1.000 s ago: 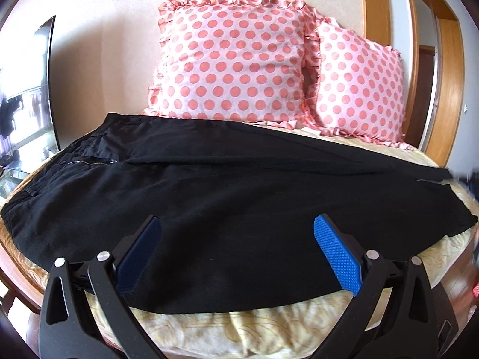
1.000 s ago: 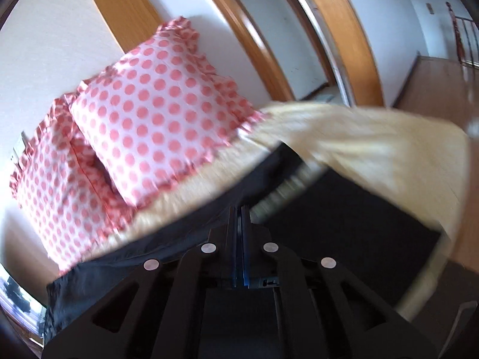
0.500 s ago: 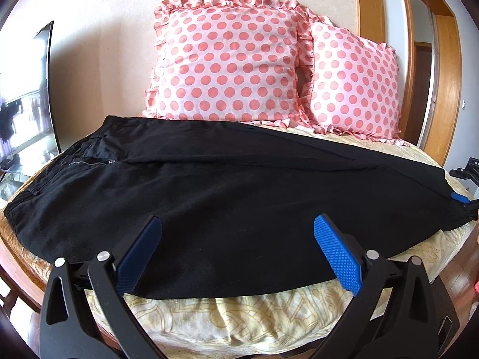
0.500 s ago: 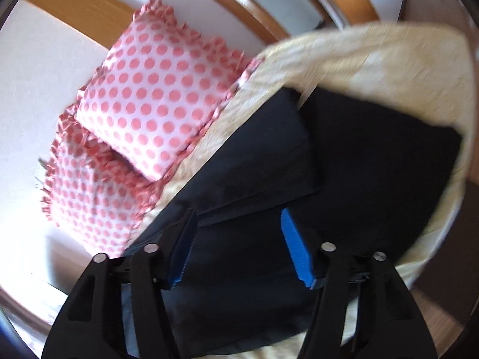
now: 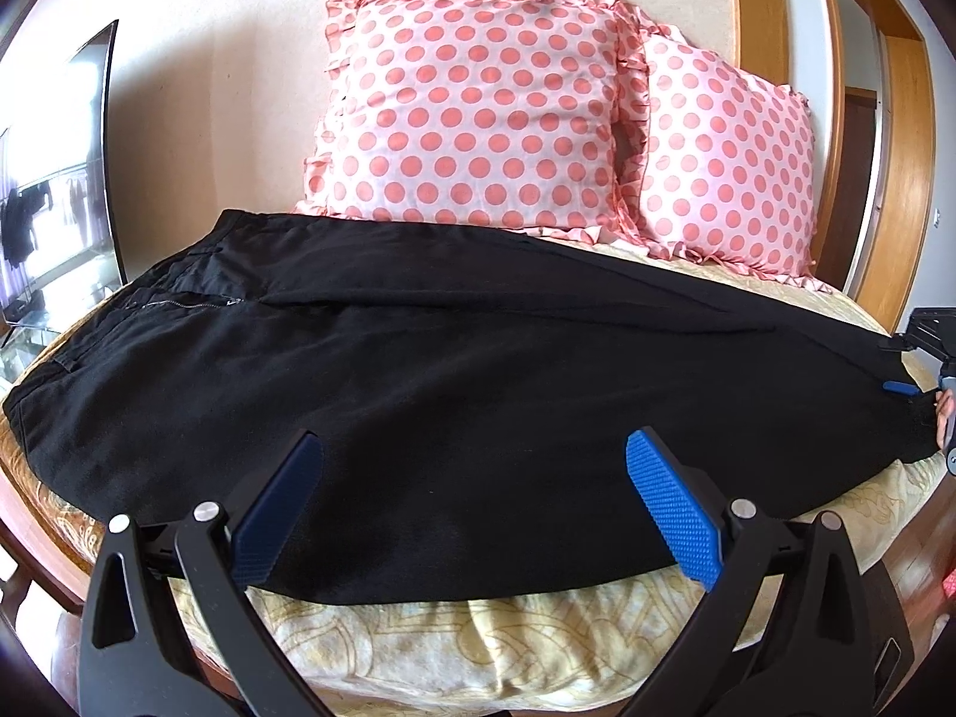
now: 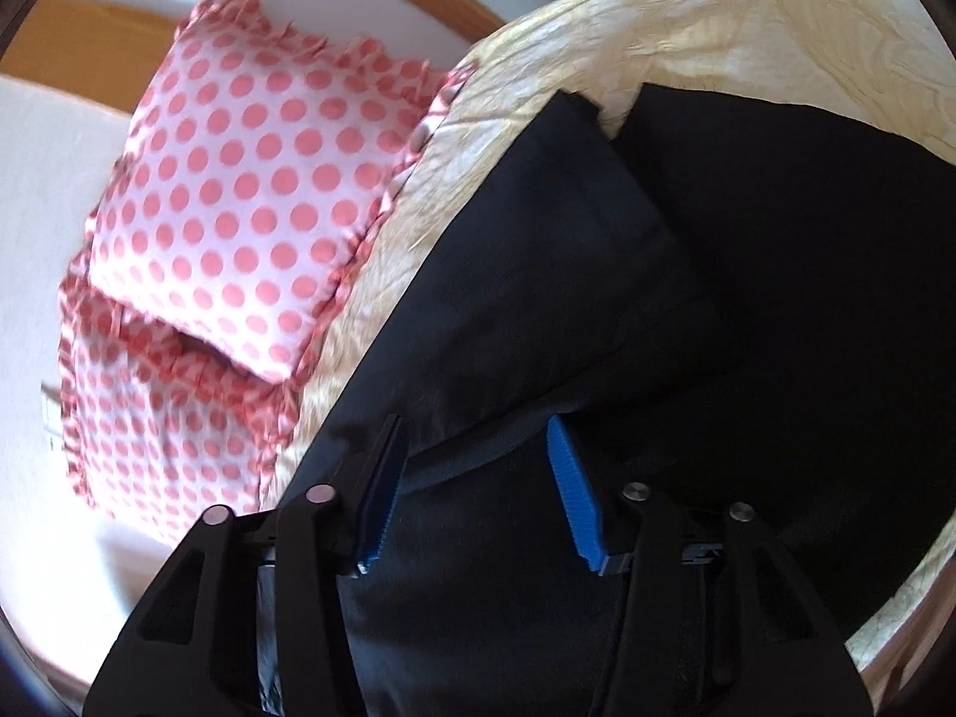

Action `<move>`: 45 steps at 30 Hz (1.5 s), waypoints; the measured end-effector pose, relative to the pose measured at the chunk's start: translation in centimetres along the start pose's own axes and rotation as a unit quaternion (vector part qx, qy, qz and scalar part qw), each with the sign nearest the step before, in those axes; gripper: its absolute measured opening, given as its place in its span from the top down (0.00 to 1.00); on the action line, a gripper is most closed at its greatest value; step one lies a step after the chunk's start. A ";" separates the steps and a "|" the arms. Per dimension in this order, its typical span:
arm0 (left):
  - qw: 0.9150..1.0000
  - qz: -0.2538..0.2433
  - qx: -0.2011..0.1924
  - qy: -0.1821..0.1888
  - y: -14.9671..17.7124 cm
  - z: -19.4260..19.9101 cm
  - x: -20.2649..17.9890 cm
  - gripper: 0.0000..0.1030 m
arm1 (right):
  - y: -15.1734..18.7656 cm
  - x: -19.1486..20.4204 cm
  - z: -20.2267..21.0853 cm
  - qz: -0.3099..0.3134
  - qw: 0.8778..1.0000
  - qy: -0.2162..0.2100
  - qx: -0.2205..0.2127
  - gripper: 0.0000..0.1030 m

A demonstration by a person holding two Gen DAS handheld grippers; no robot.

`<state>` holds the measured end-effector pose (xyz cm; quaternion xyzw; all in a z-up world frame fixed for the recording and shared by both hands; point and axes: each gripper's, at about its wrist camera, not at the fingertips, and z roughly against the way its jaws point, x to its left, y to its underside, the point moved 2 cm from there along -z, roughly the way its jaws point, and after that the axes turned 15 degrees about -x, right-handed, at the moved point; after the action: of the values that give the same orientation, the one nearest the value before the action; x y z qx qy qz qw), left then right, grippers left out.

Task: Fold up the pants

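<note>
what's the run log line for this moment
step: fold pants | left claw: open, over black pants | right claw: open, at leg ends | bed

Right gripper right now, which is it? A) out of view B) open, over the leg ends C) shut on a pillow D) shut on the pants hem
B: in the right wrist view the right gripper has its blue pads spread apart with only the black pants showing between them, near the leg ends.
</note>
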<state>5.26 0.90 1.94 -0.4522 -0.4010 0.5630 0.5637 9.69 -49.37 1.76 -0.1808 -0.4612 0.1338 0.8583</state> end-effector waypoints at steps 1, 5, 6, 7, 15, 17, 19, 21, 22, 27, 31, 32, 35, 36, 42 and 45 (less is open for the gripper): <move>1.000 0.001 0.001 0.000 0.0 -0.1 0.1 0.02 | -0.2 -0.1 0.1 -0.005 1.000 0.006 -0.012 0.54; 1.000 0.007 0.002 0.000 0.1 -0.3 0.6 0.02 | -1.6 -1.2 0.5 -0.035 0.997 0.026 -0.070 0.57; 1.000 0.007 0.002 0.000 0.1 -0.3 0.7 0.02 | -1.8 -1.3 0.5 -0.039 0.996 0.027 -0.074 0.58; 1.000 0.007 0.001 -0.001 0.2 -0.3 0.8 0.02 | -2.0 -1.5 0.6 -0.042 0.996 0.027 -0.076 0.58; 1.000 0.015 0.003 -0.003 0.4 -0.7 1.1 0.02 | -2.6 -1.4 -1.8 -0.009 0.998 0.019 -0.064 0.87; 1.000 0.017 -0.003 0.002 0.2 -0.4 1.1 0.02 | -2.6 -1.8 -2.2 -0.013 0.998 -0.002 -0.055 0.98; 1.000 0.012 -0.011 0.000 0.0 -0.2 1.2 0.02 | -3.2 -1.9 -1.2 -0.010 0.997 -0.047 -0.063 0.98; 1.000 0.005 -0.022 -0.002 -0.4 0.2 1.3 0.02 | -4.1 -1.5 0.5 0.005 0.993 -0.083 -0.080 0.98; 1.000 0.002 -0.024 0.001 -0.6 0.3 1.3 0.02 | -4.4 -1.4 1.5 0.010 0.991 -0.096 -0.088 0.98; 0.999 0.021 -0.020 0.017 -1.1 0.3 1.4 0.02 | -5.5 -2.4 6.8 0.025 0.982 -0.135 -0.132 0.98; 0.999 0.027 -0.037 0.023 -2.1 0.9 1.6 0.02 | -4.4 -5.8 6.9 0.021 0.989 -0.082 -0.125 0.98; 0.999 0.023 -0.042 0.024 -2.8 0.9 1.8 0.02 | -4.1 -6.7 6.6 0.017 0.990 -0.074 -0.117 0.98; 0.999 0.010 -0.041 0.022 -4.3 0.4 2.6 0.02 | -3.3 -7.5 6.1 0.040 0.990 -0.058 -0.119 0.99; 0.999 0.006 -0.035 0.018 -5.3 -0.3 3.3 0.02 | -3.2 -7.4 5.9 0.043 0.990 -0.057 -0.120 0.99; 0.996 0.080 0.021 -0.016 -10.7 -6.9 9.1 0.02 | -2.9 -7.1 5.3 0.088 0.988 -0.047 -0.121 0.99; 0.990 0.120 0.066 -0.040 -13.2 -12.8 11.8 0.02 | -2.6 -6.7 5.8 0.115 0.985 -0.041 -0.124 0.99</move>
<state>21.66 12.47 10.56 -0.4364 -0.3279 0.6694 0.5039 1.41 -53.29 0.86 -0.3318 -0.4852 0.1812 0.7884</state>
